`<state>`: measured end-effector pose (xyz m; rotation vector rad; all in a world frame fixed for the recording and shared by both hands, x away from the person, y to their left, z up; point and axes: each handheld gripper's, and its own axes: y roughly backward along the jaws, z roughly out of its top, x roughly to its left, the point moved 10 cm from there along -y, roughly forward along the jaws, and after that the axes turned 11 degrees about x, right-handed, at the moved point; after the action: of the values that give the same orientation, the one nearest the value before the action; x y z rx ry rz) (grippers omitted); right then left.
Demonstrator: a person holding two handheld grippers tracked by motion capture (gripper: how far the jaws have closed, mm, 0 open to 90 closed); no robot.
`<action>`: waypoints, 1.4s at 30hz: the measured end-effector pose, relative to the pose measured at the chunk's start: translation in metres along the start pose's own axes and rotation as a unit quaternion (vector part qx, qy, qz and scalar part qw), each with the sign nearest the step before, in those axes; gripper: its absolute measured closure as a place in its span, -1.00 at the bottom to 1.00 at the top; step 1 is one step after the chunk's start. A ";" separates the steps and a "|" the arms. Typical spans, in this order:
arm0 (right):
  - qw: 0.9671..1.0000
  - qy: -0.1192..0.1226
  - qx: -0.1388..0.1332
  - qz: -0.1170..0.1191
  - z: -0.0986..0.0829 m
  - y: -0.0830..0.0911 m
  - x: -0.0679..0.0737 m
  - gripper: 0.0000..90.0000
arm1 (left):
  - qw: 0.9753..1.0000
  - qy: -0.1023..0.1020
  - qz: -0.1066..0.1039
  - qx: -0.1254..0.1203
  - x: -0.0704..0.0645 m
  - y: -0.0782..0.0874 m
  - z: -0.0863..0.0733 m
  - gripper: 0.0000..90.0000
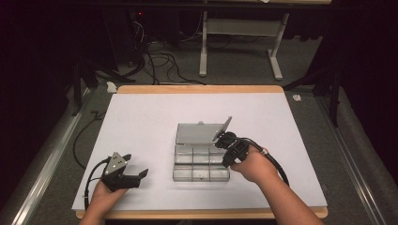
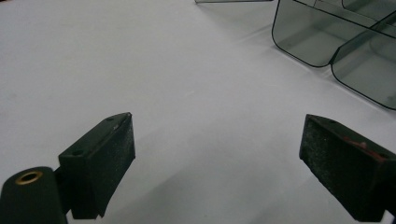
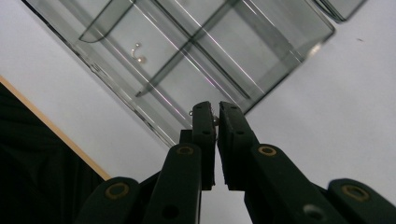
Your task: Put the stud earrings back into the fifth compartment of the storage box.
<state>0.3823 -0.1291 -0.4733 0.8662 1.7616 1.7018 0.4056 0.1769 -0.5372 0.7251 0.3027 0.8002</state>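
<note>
Clear plastic box [image 1: 201, 166] sits open on the table [image 1: 141, 122]. Right gripper [image 3: 216, 114] pinches a small earring [image 3: 215, 120] above it; another earring [image 3: 137, 53] lies inside. Left gripper [image 2: 215, 144] rests wide, apart.

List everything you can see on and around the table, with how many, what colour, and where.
Compartment box: one, clear, table centre, lid open.
Earring: one, small, metallic, lying in a compartment.
Small metallic piece: one, pinched between the right jaws; too small to identify.
Table: one, white top, wooden edge.
Cables: several, black, floor beyond the table.
Frame: one, white, floor behind.
Left gripper: black, open, near left.
Right gripper: black, shut, above the box.
</note>
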 end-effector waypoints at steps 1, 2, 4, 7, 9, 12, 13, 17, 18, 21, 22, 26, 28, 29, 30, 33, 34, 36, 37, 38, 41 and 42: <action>1.000 -0.002 0.003 0.001 0.002 -0.001 0.003 0.92 | 1.000 -0.001 0.000 0.000 0.000 0.000 0.000 -0.75; 1.000 0.009 0.002 -0.001 0.004 -0.002 0.004 0.92 | 1.000 -0.001 0.001 0.001 0.000 0.000 0.000 -0.75; 1.000 0.016 0.004 0.001 0.009 -0.005 0.009 0.92 | 1.000 -0.002 0.001 0.002 0.000 0.000 0.000 -0.75; 1.000 0.027 0.004 -0.001 0.015 -0.007 0.013 0.92 | 1.000 -0.001 0.001 0.002 0.000 -0.001 0.000 -0.75; 1.000 0.023 0.007 0.002 0.018 -0.008 0.018 0.92 | 1.000 0.000 0.000 0.003 0.000 -0.001 0.000 -0.75; 0.999 0.036 0.006 0.005 0.024 -0.010 0.022 0.92 | 1.000 0.000 0.000 0.003 0.000 -0.001 0.000 -0.75; 0.999 0.031 0.007 0.006 0.026 -0.011 0.024 0.92 | 1.000 0.000 -0.001 0.003 0.000 -0.001 0.000 -0.75; 0.999 0.046 0.009 0.006 0.032 -0.015 0.029 0.92 | 1.000 0.001 -0.001 0.004 0.000 -0.001 0.000 -0.74; 0.999 0.048 0.009 0.006 0.034 -0.016 0.031 0.92 | 1.000 0.001 -0.001 0.005 0.000 -0.001 0.000 -0.74; 0.999 0.053 0.011 0.005 0.038 -0.021 0.035 0.92 | 1.000 -0.001 -0.001 0.006 0.000 -0.001 -0.001 -0.74; 0.998 0.055 0.010 0.007 0.041 -0.023 0.037 0.91 | 1.000 0.000 -0.002 0.006 0.000 -0.001 -0.001 -0.74; 0.998 0.059 0.018 0.013 0.046 -0.032 0.043 0.92 | 1.000 -0.001 -0.001 0.007 0.000 -0.001 -0.001 -0.74; 0.998 0.063 0.024 0.010 0.048 -0.038 0.044 0.91 | 1.000 -0.001 -0.001 0.007 0.000 -0.001 -0.001 -0.74; 0.998 0.064 0.025 0.011 0.049 -0.041 0.045 0.91 | 1.000 -0.002 -0.001 0.007 0.000 -0.001 -0.001 -0.74; 0.997 0.066 0.027 0.013 0.049 -0.045 0.046 0.91 | 1.000 -0.002 -0.001 0.008 0.000 -0.001 -0.001 -0.74; 0.997 0.066 0.035 0.012 0.050 -0.051 0.048 0.91 | 1.000 -0.002 -0.001 0.007 0.000 -0.001 -0.001 -0.74; 0.997 0.065 0.036 0.012 0.050 -0.053 0.048 0.91 | 1.000 -0.003 -0.001 0.008 0.000 -0.001 -0.001 -0.74; 0.997 0.065 0.041 0.011 0.050 -0.055 0.048 0.91 | 1.000 -0.002 -0.002 0.008 0.000 -0.001 -0.001 -0.74; 0.997 0.063 0.043 0.011 0.050 -0.056 0.048 0.91 | 1.000 -0.002 -0.002 0.008 0.000 -0.001 -0.001 -0.74; 0.997 0.063 0.042 0.012 0.050 -0.057 0.048 0.91 | 1.000 -0.002 -0.002 0.008 0.000 -0.001 -0.001 -0.74; 0.997 0.067 0.046 0.011 0.049 -0.059 0.048 0.90 | 1.000 -0.003 -0.002 0.009 -0.001 -0.002 -0.001 -0.73; 0.997 0.067 0.046 0.011 0.049 -0.059 0.048 0.88 | 1.000 -0.004 -0.002 0.010 -0.001 -0.002 -0.001 -0.73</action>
<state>0.3835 -0.0606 -0.5320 0.8308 1.9389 1.7397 0.4057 0.1761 -0.5391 0.7453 0.3056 0.7925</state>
